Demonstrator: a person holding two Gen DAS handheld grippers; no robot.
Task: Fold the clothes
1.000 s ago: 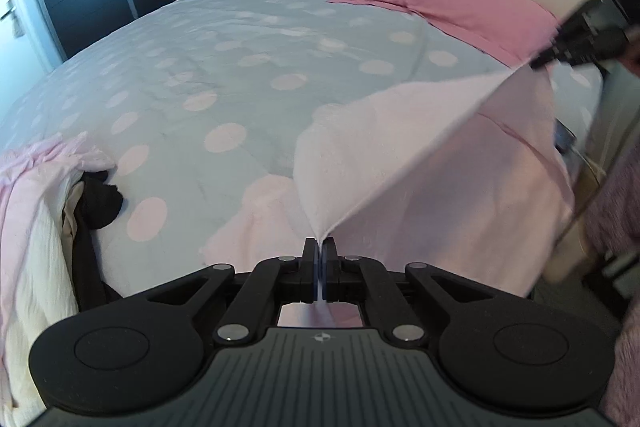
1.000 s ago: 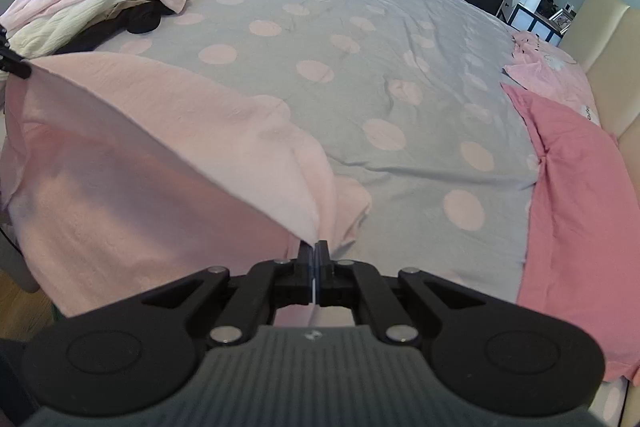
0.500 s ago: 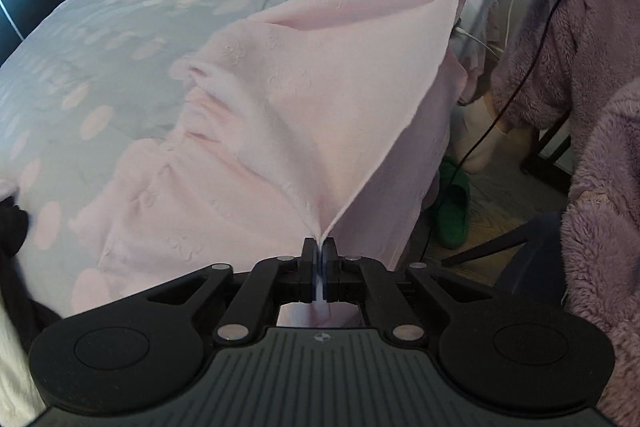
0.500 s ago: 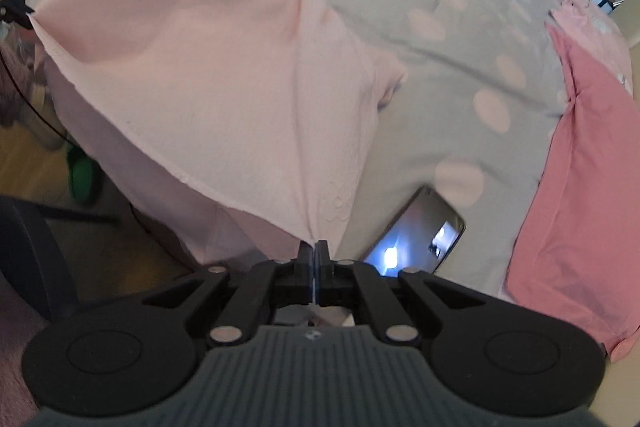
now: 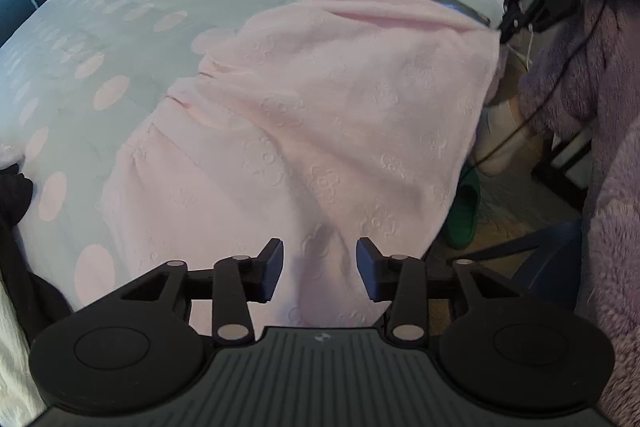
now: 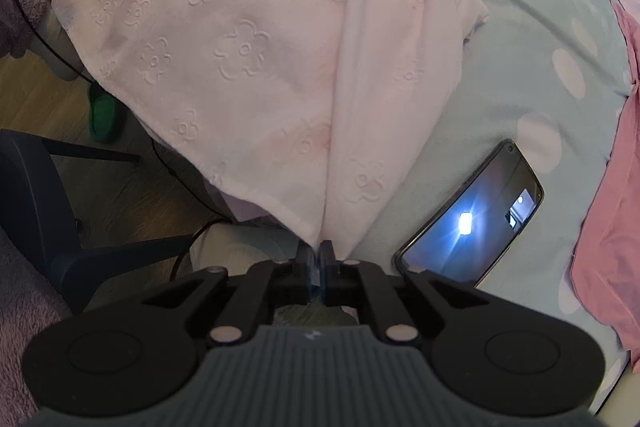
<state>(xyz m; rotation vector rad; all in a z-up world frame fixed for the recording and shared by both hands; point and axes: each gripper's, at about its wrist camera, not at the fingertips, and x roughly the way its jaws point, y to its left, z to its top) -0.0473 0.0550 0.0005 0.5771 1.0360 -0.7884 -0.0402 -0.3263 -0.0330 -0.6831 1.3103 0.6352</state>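
Pink garment point(image 5: 340, 115) lies draped over the bed point(image 5: 160, 7) edge, running from the left gripper point(image 5: 319, 269), whose opening jaws have let go, toward two o'clock, where the right gripper point(image 6: 316, 259), parting slightly, still pinches its far corner.

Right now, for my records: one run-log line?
left gripper: opening, empty | right gripper: opening, pink garment corner between jaws | garment on bed

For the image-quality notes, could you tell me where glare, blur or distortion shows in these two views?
Right wrist view: starburst glare on the phone screen; embossed pink garment sharp. Left wrist view: right gripper and purple sleeve blurred; fisheye bends the bed.
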